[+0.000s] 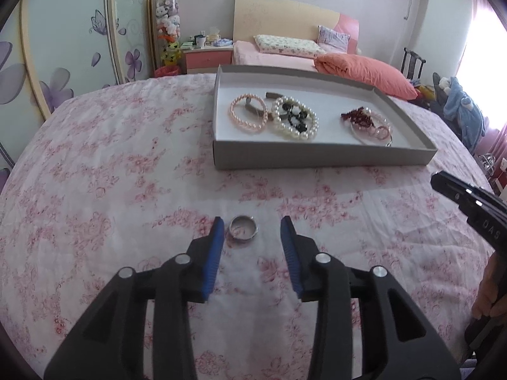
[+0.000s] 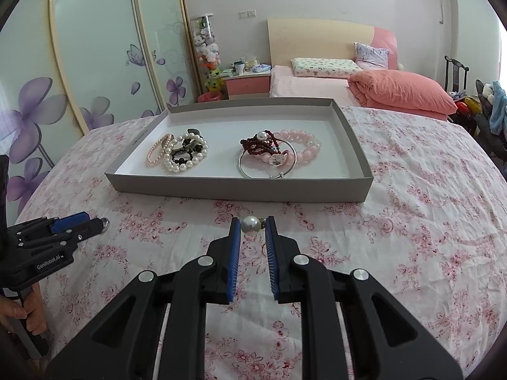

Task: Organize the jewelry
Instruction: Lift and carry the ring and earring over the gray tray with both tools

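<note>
A silver ring [image 1: 243, 227] is lying on the floral bedspread [image 1: 111, 174], framed by the left gripper [image 1: 252, 224], whose blue pads are standing wide apart w/ only the left pad just beside the band (no grip). A pearl piece [image 2: 252, 224] is being pinched narrowly between the pads of the right gripper [image 2: 252, 225], short of the grey tray [image 2: 240, 191], where bracelets are already being collected. Risks, as judged: the ring could be nudged or tipped sideways if the pads are closed off-centre; the round pearl could be squeezed out during carry, since the contact is small. Soft wrinkled cloth is giving little support. Beyond, a pink bed [image 1: 285, 57] and flowered wardrobe doors [image 1: 63, 63] are being seen.
</note>
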Demonstrator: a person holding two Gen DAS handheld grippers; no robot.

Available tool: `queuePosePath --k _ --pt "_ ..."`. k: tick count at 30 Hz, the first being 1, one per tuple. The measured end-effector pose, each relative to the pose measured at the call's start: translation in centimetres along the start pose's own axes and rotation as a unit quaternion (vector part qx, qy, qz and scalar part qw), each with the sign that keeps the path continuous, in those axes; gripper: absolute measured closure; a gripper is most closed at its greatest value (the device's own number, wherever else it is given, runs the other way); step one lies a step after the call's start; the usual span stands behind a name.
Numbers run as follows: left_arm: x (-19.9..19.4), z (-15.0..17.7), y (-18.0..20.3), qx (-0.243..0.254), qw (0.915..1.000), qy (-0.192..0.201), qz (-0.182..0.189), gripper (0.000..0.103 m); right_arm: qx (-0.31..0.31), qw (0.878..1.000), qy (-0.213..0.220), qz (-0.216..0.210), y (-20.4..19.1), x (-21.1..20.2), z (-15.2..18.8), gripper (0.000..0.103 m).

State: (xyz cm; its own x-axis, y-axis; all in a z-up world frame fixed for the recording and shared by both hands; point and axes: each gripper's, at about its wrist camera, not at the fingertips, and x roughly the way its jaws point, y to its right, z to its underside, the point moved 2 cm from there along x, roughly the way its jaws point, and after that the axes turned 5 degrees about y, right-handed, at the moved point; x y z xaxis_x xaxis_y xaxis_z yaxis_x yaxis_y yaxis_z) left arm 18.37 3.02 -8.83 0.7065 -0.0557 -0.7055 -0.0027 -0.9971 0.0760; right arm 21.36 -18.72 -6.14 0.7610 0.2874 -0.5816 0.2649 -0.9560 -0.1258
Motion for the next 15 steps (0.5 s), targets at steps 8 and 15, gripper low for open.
queuePosePath --k 8,15 --pt "1.7 0.0 0.1 0.003 0.9995 -0.023 -0.021 0.061 0.002 1.0 0.0 -0.002 0.0 0.0 -0.1 0.086" --pt "1.6 -0.1 -0.4 -0.005 0.9995 -0.017 -0.027 0.081 0.002 1.0 0.002 -0.002 0.1 0.0 -0.1 0.086"
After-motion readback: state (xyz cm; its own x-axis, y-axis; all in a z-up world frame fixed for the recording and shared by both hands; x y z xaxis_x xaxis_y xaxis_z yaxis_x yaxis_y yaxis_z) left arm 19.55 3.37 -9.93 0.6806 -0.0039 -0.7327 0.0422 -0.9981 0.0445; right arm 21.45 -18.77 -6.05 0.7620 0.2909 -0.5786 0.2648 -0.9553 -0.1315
